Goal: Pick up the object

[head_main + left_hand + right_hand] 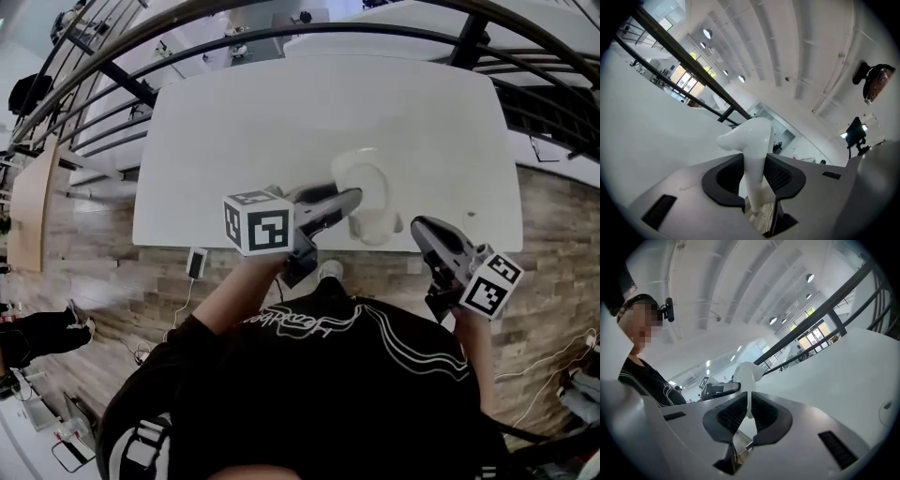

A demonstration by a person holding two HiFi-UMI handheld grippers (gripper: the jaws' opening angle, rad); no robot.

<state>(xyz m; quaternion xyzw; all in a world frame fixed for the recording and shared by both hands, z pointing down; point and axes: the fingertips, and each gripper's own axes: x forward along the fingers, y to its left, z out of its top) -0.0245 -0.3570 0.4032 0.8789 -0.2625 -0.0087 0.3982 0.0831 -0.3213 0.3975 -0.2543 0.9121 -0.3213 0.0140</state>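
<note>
A glossy white object (372,187) with a rounded, curved shape is lifted just over the front edge of the white table (272,122). My left gripper (352,202) is shut on it from the left. In the left gripper view the white object (753,145) stands squeezed between both pads, its bulbous top sticking out past the left gripper (753,177). My right gripper (420,228) hangs to the right of it, beyond the table's front edge, touching nothing. In the right gripper view the right gripper (748,409) has its jaws together and empty, with the white object (745,372) farther off.
Dark railings (281,36) curve round the far side of the table. A small white device with a cable (196,262) lies on the wooden floor (84,253) left of me. My torso in a black shirt (328,375) fills the lower part of the head view.
</note>
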